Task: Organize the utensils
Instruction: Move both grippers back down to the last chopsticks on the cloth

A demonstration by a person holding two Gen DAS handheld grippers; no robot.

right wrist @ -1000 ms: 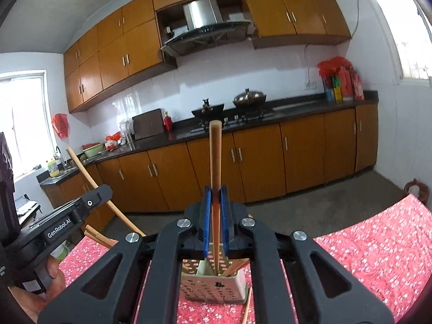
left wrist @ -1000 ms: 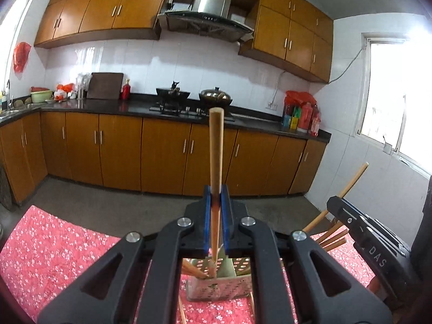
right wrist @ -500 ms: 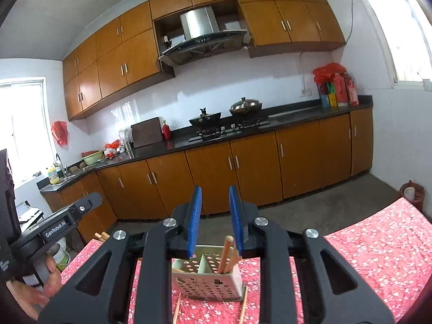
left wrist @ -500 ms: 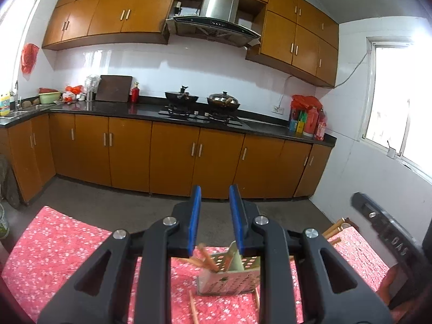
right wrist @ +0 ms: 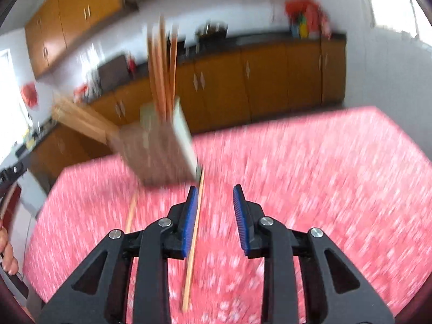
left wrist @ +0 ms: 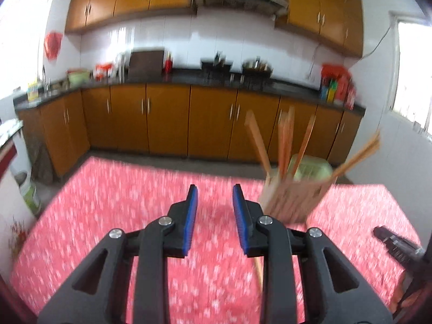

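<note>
A perforated utensil holder (left wrist: 293, 197) stands on the red floral tablecloth (left wrist: 121, 202), with several wooden chopsticks (left wrist: 286, 140) leaning out of it. My left gripper (left wrist: 215, 193) is open and empty, low over the cloth to the holder's left. The holder (right wrist: 159, 156) and its chopsticks (right wrist: 162, 64) also show in the right wrist view, blurred. My right gripper (right wrist: 215, 193) is open and empty, just right of the holder. A loose chopstick (right wrist: 193, 240) lies on the cloth by its left finger, another loose chopstick (right wrist: 131, 212) further left. One more lies under the left gripper (left wrist: 258, 270).
Brown kitchen cabinets (left wrist: 167, 121) and a dark counter run behind the table. The right gripper's body (left wrist: 397, 245) shows at the right edge of the left wrist view. The person's hand (right wrist: 6, 253) is at the far left of the right wrist view.
Both grippers let go of their chopsticks into the holder a second ago and opened. They have since dropped low over the cloth and moved apart, one to each side of the holder.
</note>
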